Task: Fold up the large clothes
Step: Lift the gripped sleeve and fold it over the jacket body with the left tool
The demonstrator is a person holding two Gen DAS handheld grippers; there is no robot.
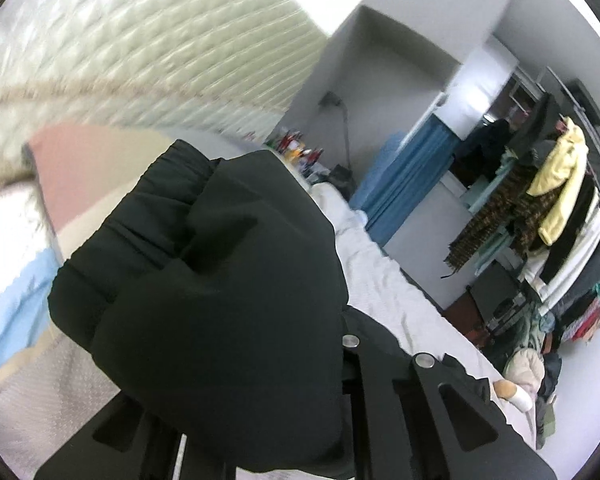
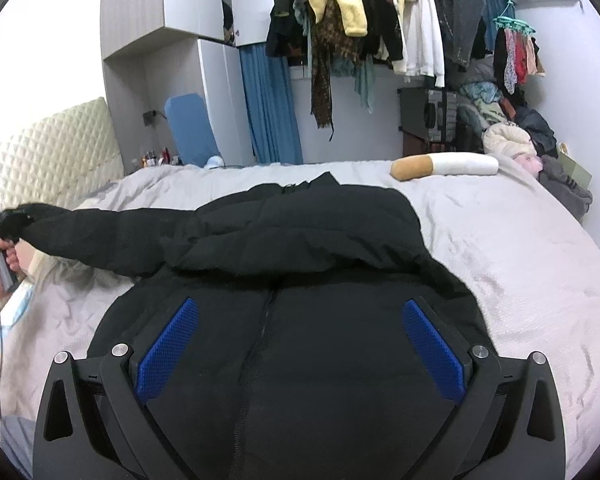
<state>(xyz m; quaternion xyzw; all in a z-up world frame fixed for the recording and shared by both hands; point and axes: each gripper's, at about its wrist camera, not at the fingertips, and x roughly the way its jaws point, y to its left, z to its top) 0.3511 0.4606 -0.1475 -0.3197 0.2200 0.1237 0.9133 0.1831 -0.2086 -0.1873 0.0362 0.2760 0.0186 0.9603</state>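
1. Our left gripper [image 2: 8, 220] clamps the black jacket's [image 2: 300, 248] sleeve cuff [image 1: 204, 280] at left of frame; the cuff blocks most of its view.
2. Our right gripper [image 2: 300, 344] hangs open over the jacket, spread mid-frame on the grey bed [image 2: 520, 248]; a bolster pillow [image 2: 444, 166] and a crowded clothes rack [image 2: 380, 20] lie beyond.

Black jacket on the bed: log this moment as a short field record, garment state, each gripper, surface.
garment: black jacket, front up, zipper closed, spread on the bed
sleeve: one sleeve pulled out straight toward the headboard
left gripper: shut on the sleeve cuff, lifted off the bed
right gripper: open, over the jacket's lower body, holding nothing
surface: grey bed cover, wrinkled
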